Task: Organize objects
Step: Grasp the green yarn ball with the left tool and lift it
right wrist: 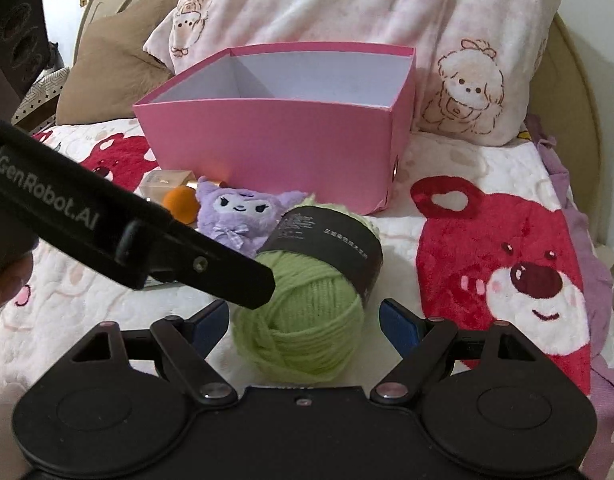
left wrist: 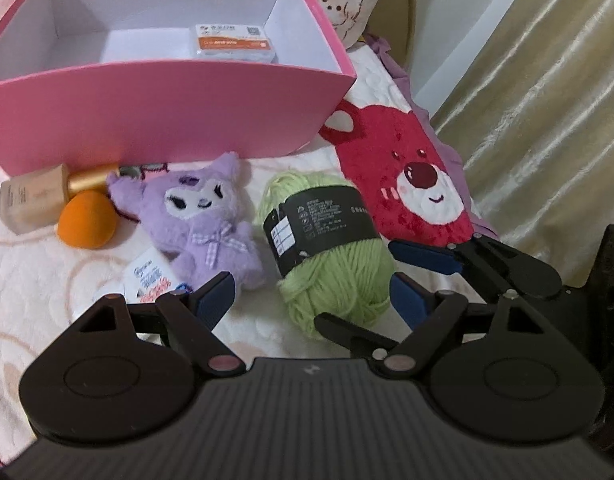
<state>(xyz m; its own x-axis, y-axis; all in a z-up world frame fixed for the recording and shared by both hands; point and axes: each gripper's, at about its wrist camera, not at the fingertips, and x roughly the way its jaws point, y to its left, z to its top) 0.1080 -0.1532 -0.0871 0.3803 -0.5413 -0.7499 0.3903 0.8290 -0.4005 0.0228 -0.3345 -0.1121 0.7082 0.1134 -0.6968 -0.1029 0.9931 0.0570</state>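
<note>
**Now: Yarn Skein Pickup, Both Claws Open**

Currently no contact with any object.

**Claw state.** Left gripper (left wrist: 311, 300): jaws spread wide, nothing clamped. Right gripper (right wrist: 305, 328): jaws spread wide, nothing clamped. In each wrist view the green yarn skein (left wrist: 331, 280) lies between the two pads, with no pad seen pressing on it.

**Location.** Skein lying on its side on the bed blanket (left wrist: 47, 280), toward the blanket's right edge and just in front of the front right corner of the pink box (left wrist: 167, 120). Purple plush toy (left wrist: 199, 216) just beside it on the left. Further left: orange makeup sponge (left wrist: 87, 220) and foundation bottle (left wrist: 31, 200). Already inside the box: one tissue pack (left wrist: 233, 42).

**Handling (judged).**
- Probably light, soft and compressible; little risk of damage.
- Take hold across the middle, on or beside the dark paper band (left wrist: 319, 228), where the winding looks firmest.
- Avoid the loose outer loops at the near end: likely to snag or pull free.
- Expect the blanket to give under downward pressure.

**Not determinable.**
- Print on the band: too small to read.
- Box floor: hidden by the front wall in the right wrist view.
- Small printed card (left wrist: 151, 280) by the plush toy: partly covered by a left finger.
- Far end of the skein: hidden behind the band.
</note>
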